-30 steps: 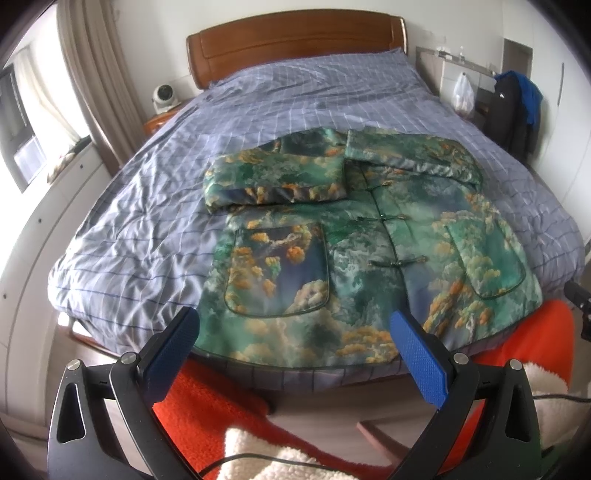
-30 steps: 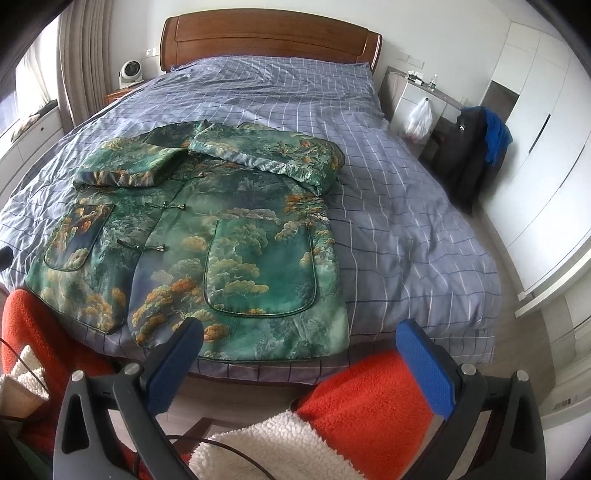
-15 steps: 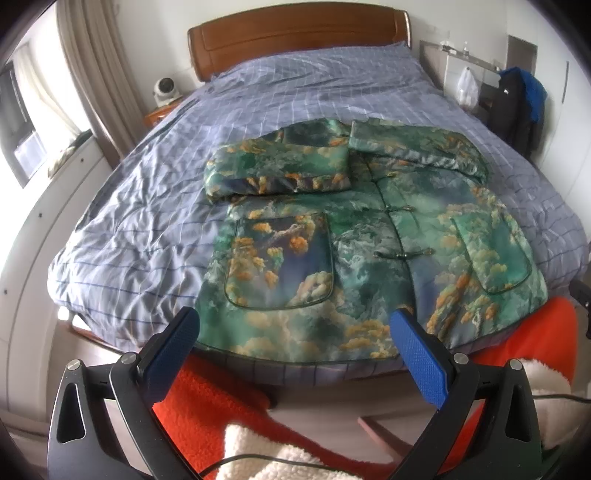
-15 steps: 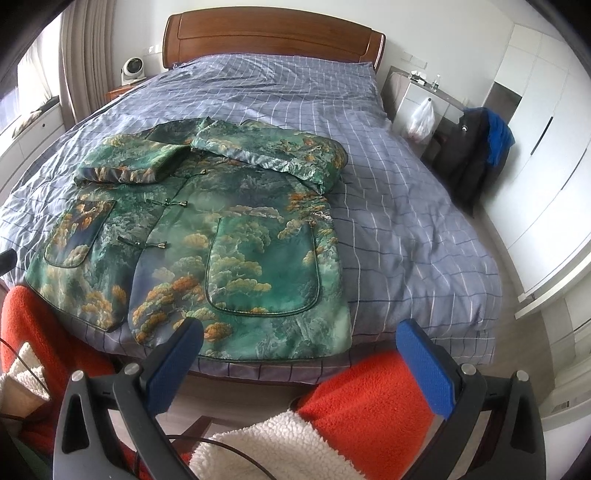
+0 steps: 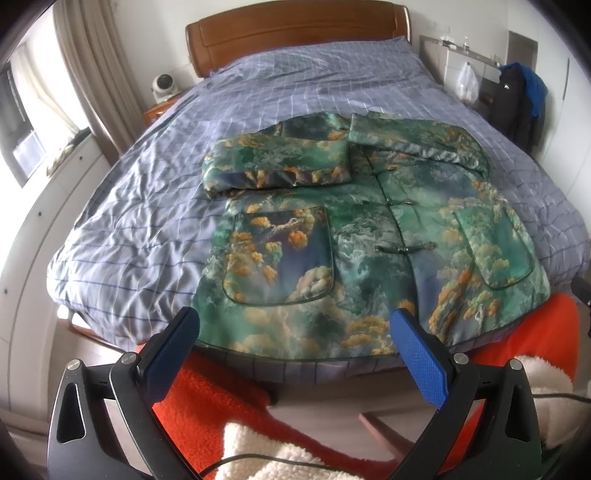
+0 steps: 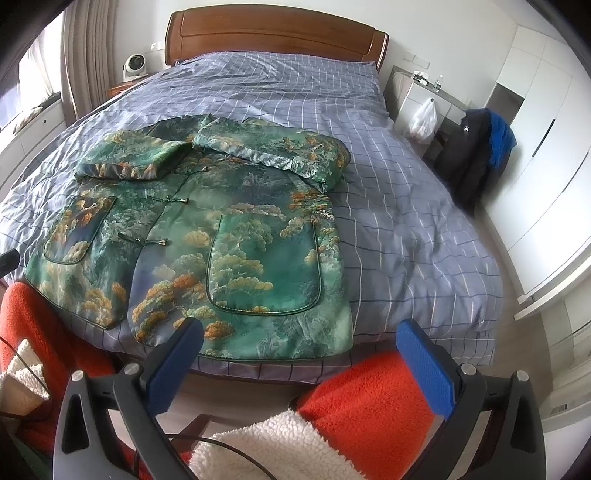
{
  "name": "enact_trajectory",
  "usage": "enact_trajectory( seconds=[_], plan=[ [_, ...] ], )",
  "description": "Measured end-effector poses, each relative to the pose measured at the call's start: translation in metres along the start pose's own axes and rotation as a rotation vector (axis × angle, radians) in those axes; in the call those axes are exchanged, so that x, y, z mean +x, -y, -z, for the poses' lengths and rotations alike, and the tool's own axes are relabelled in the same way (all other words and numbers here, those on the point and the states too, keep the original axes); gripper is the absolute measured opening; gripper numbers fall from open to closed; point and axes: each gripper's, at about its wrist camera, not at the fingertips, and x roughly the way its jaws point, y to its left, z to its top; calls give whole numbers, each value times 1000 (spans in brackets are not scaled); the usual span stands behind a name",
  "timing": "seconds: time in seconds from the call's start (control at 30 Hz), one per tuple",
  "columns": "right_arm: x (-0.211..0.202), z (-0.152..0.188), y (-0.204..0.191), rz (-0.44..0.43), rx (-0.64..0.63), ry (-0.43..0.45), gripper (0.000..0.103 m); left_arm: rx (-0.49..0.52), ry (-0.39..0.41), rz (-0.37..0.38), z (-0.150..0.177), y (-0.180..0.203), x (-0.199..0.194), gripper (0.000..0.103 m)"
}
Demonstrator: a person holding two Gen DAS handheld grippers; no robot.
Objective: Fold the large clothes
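Now: both tongs spread, the jacket flat on the bed

Now I hold my left gripper low at the foot of the wide bed with the grey-blue checked cover; its two blue pads stand wide apart with nothing between them, just short of the hem of the large green satin jacket printed with orange-gold trees and clouds; my right gripper hangs likewise at the foot of the bed, its blue pads parted and empty, near the jacket's lower right corner.

The jacket lies front up on the foot half of the bed, hem toward me at the cover's edge, collar toward the brown wooden headboard; both sleeves are folded in across the chest; two rounded patch pockets show on the front, and small knotted fasteners run down the middle seam.

Beside the bed, toward the headboard end, a small white round fan sits on one side, and a dark garment with a blue one hangs on the other; red fleece with white pile shows under my tongs.
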Motion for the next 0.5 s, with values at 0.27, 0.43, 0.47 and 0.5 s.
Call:
enact_trajectory(
  seconds=[0.27,0.43,0.47,0.5],
  plan=[
    [2,2,0,-2,-2,0,103,0,1,0,0,0,0,103],
    [2,2,-1,-3,-4,0,103,-1,-2,0,0,1,0,103],
    [3,3,-2,-3,-6,0,103,0,-2,0,1,2,1,103],
    [3,4,-2,-3,-8,0,103,1,-2,0,3,3,2,103]
  ],
)
